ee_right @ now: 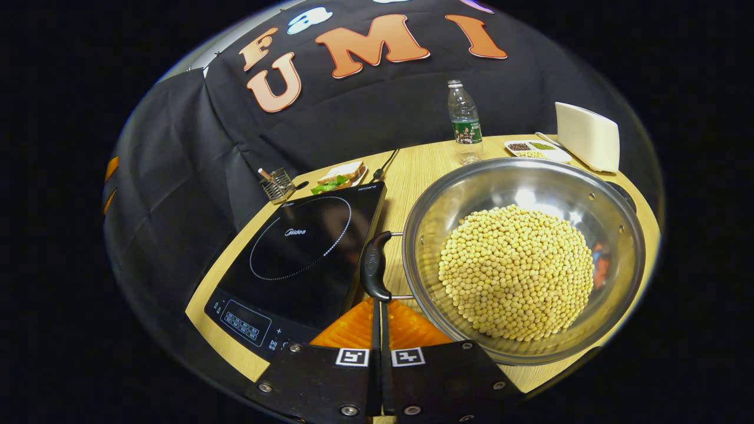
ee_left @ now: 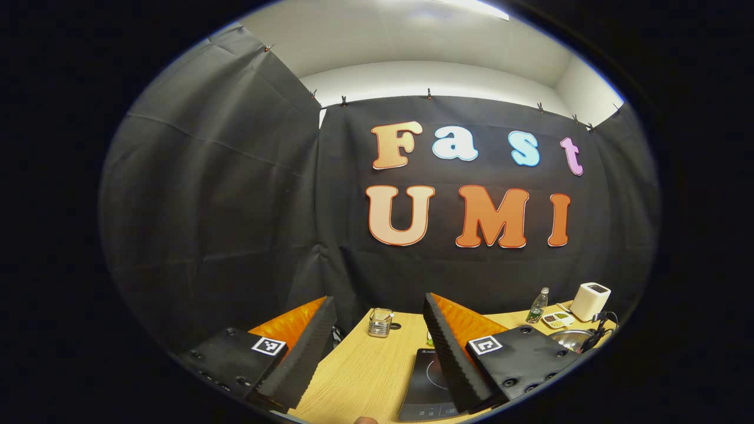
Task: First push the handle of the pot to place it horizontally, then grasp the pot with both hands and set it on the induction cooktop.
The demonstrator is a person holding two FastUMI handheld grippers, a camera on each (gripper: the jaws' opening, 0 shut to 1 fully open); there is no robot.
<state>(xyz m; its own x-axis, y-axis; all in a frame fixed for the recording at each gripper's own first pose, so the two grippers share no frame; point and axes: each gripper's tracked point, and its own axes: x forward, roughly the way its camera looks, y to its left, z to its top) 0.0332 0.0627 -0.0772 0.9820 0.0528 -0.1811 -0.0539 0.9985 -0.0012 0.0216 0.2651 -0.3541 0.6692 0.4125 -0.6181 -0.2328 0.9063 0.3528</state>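
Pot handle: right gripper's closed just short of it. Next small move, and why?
Probably nudge the right gripper forward against the handle to start turning the pot. Its fingers are shut, tips almost at the handle; the pot sits beside the induction cooktop, not on it.

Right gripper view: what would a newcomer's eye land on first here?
The pot, a wide steel bowl heaped with pale beans, sits at the table's right side. Its black handle lies just ahead of the shut right gripper. The dark cooktop lies bare just left of the pot.
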